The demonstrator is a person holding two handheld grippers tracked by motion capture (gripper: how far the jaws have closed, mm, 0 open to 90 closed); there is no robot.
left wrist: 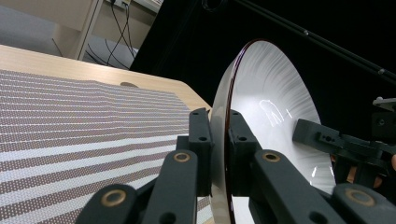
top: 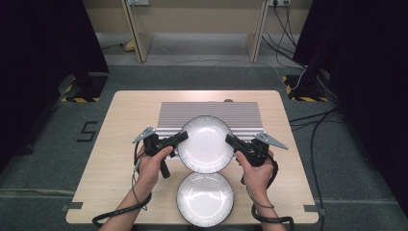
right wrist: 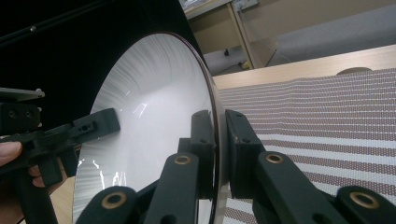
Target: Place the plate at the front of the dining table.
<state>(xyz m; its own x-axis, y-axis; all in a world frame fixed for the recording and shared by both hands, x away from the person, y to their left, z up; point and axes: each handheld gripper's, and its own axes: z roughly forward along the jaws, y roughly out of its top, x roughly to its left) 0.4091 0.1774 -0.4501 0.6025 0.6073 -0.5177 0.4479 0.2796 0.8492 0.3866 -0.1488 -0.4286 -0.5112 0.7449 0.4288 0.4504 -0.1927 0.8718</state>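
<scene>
Both grippers clamp the upper plate [top: 206, 144] by its rim: the left gripper [top: 181, 137] on its left edge, the right gripper [top: 230, 140] on its right edge. This plate sits half over the striped mat [top: 168, 118]. A second plate [top: 205, 198] lies just nearer the person, on the tabletop [top: 125, 125].

Upper plate [top: 205, 144] over striped mat [top: 168, 115], between both grippers; second plate [top: 205, 198] nearer the person.
</scene>
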